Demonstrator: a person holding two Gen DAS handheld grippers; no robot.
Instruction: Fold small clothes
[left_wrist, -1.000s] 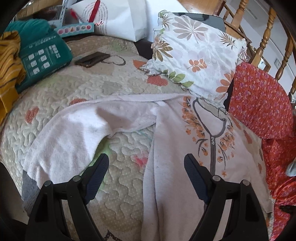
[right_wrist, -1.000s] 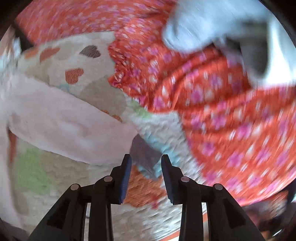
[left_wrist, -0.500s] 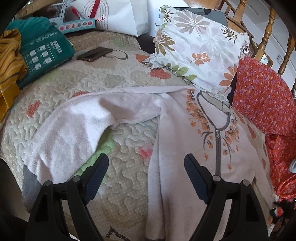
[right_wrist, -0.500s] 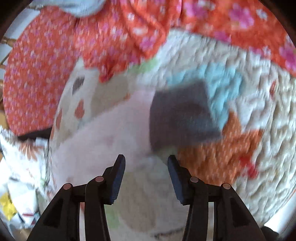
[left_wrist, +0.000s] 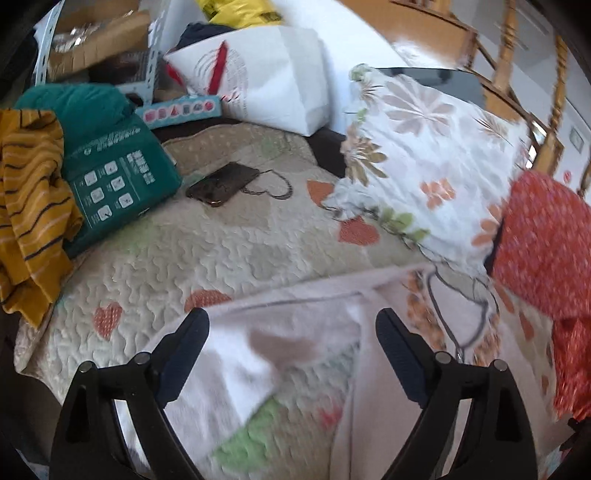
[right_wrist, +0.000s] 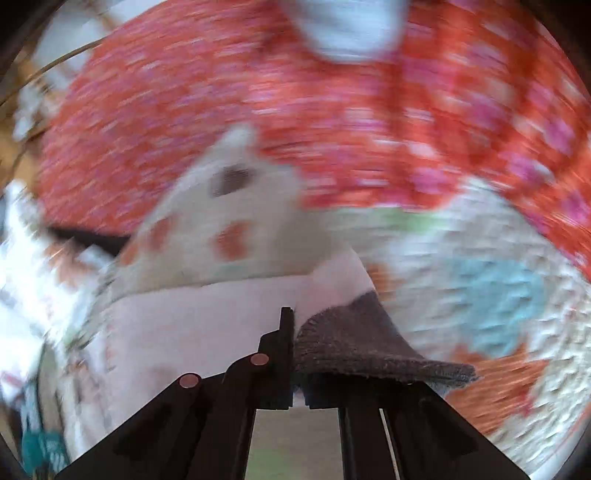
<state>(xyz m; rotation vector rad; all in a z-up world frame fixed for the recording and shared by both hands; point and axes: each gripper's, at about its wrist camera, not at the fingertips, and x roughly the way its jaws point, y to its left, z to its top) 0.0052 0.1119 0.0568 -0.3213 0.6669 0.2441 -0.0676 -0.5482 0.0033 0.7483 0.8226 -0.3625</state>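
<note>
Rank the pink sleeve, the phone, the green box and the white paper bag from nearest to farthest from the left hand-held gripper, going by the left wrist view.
1. Pink sleeve: right between the open fingers of the left hand-held gripper.
2. Phone: on the quilt, ahead and slightly left.
3. Green box: far left; too close to the phone to rank firmly.
4. White paper bag: at the back, beyond the quilt.

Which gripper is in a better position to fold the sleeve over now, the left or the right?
The right. The right gripper is already shut on the grey cuff of the pink top, so it could carry that sleeve across. The left gripper is open above the other sleeve, holding nothing.
</note>
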